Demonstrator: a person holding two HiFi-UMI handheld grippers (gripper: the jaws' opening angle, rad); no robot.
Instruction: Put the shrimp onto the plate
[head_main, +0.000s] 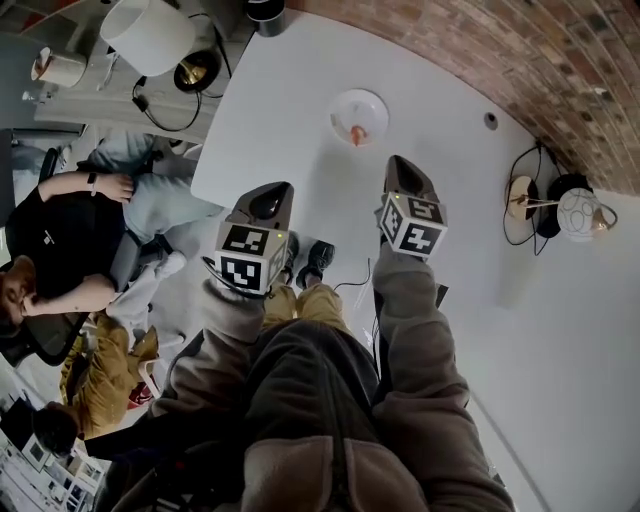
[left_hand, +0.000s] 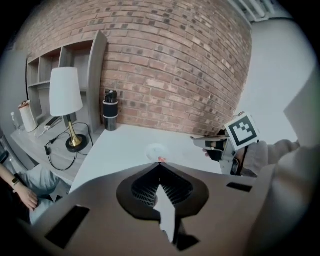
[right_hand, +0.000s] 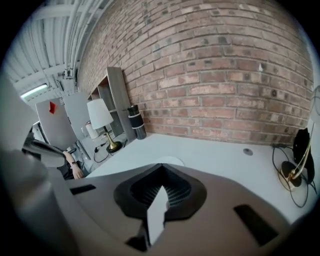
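Observation:
A small white plate (head_main: 358, 108) sits at the far side of the white table (head_main: 300, 90). An orange shrimp (head_main: 355, 134) lies at its near rim, and I cannot tell whether it is on the plate or just off it. My left gripper (head_main: 272, 190) and right gripper (head_main: 401, 162) hover side by side short of the plate, both shut and holding nothing. The left gripper view has the plate (left_hand: 155, 149) and shrimp (left_hand: 161, 159) just past the jaw tips, and the right gripper (left_hand: 216, 145) off to the right. Only the plate's rim (right_hand: 171, 160) peeks over the jaws in the right gripper view.
A brick wall runs behind the table. A white lamp (head_main: 150, 32) and a black tumbler (left_hand: 109, 112) stand at the far left. A globe lamp (head_main: 580, 213) with cables sits at the right. Seated people (head_main: 60, 240) are at the left, beside the table's edge.

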